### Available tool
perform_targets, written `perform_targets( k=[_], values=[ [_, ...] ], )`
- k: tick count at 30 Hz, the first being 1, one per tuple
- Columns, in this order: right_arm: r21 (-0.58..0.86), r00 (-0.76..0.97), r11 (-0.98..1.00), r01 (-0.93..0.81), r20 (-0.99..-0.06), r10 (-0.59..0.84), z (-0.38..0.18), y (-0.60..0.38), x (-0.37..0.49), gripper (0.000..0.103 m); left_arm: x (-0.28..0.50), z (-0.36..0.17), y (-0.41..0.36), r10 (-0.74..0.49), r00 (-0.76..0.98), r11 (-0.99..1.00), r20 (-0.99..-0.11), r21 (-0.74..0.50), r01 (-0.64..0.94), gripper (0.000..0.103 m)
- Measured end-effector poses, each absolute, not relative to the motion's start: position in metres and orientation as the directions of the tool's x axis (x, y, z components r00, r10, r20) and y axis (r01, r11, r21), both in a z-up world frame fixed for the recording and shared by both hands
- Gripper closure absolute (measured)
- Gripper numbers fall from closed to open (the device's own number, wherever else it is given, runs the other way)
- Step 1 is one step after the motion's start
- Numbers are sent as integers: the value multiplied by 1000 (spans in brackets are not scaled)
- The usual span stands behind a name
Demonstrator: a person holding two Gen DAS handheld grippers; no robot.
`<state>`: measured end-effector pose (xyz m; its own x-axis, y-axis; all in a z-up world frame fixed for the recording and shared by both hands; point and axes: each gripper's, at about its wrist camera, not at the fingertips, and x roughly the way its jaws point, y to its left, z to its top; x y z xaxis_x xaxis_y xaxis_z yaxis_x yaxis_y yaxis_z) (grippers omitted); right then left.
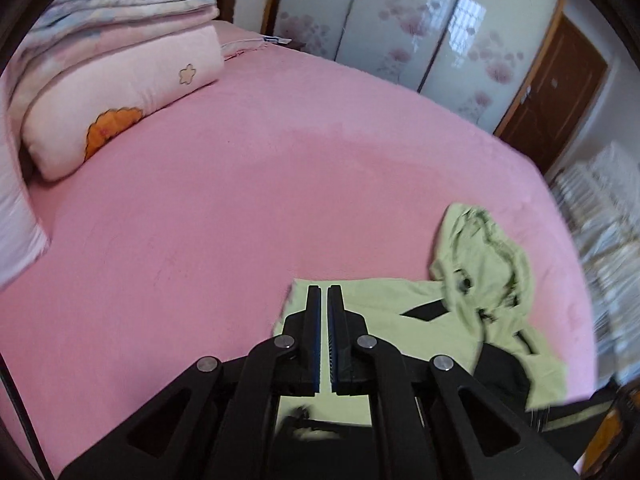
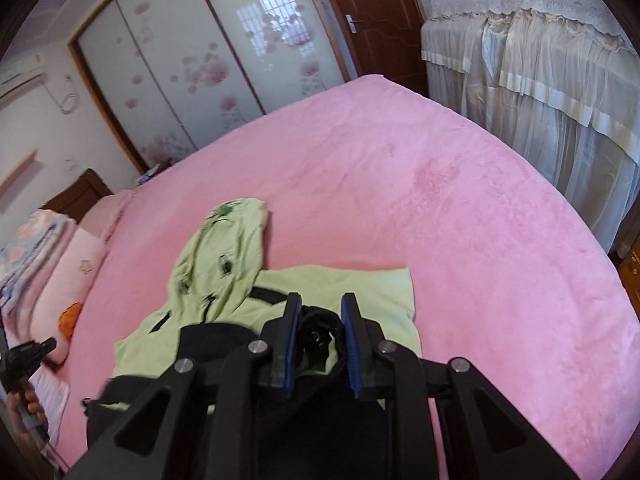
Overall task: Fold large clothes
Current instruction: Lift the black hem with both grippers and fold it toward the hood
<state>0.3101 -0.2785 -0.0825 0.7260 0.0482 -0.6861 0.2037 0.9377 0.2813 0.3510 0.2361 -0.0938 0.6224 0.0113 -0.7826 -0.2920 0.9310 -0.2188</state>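
A light green hooded jacket with black panels point(image 1: 400, 316) lies partly folded on the pink bed point(image 1: 240, 200), its hood point(image 1: 480, 256) spread toward the far side. My left gripper point(image 1: 324, 292) hangs over the jacket's left edge with its jaws nearly together and nothing seen between them. In the right wrist view the jacket point(image 2: 360, 284) and hood point(image 2: 218, 248) lie in front of me. My right gripper point(image 2: 320, 308) is open, its jaws either side of a bunched black part of the jacket point(image 2: 318, 332).
Folded pink quilts and a pillow point(image 1: 120, 92) are stacked at the head of the bed. Sliding wardrobe doors point(image 2: 208, 60) and a brown door point(image 2: 372, 12) stand behind. A lace-covered piece of furniture point(image 2: 532, 64) stands right of the bed. The other hand-held gripper point(image 2: 24, 356) shows at the left edge.
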Motion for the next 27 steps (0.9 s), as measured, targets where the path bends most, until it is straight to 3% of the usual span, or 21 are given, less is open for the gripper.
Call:
perform_targets(
  k=[3, 5, 10, 14, 19, 22, 27],
  values=[
    [200, 703, 950, 238, -711, -26, -105, -279, 343, 84, 366, -122, 235, 24, 586, 953, -810, -158, -257, 102],
    [163, 656, 951, 262, -753, -52, -128, -284, 359, 84, 367, -143, 238, -36, 550, 962, -834, -178, -206, 101],
    [174, 586, 948, 265, -810, -15, -170, -292, 358, 83, 354, -198, 219, -135, 379, 989, -916, -147, -3, 95],
    [209, 578, 942, 264, -816, 19, -178, -296, 342, 81, 337, -208, 210, -189, 367, 981, -911, -163, 100, 92],
    [261, 581, 933, 246, -810, 74, -171, -303, 331, 75, 328, -196, 217, -327, 366, 945, -871, -297, 138, 49],
    [291, 602, 928, 234, -793, 97, -162, -308, 323, 67, 321, -187, 218, -393, 372, 919, -841, -351, 178, 40],
    [319, 622, 918, 234, -775, 111, -157, -315, 313, 62, 316, -194, 210, -390, 364, 917, -845, -322, 235, 40]
  ],
)
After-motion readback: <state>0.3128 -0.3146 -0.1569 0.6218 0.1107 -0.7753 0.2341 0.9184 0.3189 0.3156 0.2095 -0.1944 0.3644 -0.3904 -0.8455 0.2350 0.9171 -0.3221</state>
